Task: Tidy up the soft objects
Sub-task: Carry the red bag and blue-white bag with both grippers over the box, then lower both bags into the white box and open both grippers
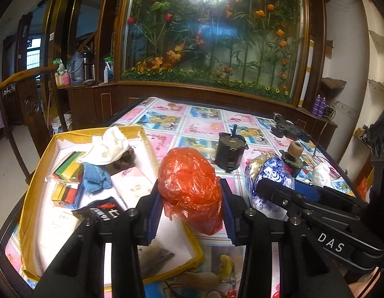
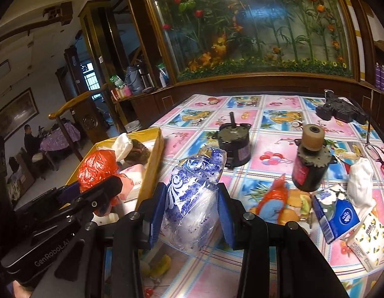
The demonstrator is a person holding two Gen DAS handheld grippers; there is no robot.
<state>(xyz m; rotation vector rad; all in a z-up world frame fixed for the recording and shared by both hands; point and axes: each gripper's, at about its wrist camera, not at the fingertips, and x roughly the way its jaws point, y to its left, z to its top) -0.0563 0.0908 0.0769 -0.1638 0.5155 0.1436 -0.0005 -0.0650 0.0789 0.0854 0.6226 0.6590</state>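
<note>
Seemingly, in the left wrist view, the main risk is slippage — the red plastic bag (image 1: 190, 190) is crumpled and slick, and could be squeezed out of the left gripper (image 1: 190, 211), whose blue pads are clamped on its sides above the near edge of the yellow box (image 1: 33, 173). In the right wrist view, the blue-printed clear bag (image 2: 192, 198) is pinched between the narrowly parted pads of the right gripper (image 2: 190, 213) over the tablecloth (image 2: 266, 168) — a loose tail could be dragged against the motor (image 2: 234, 146).
</note>
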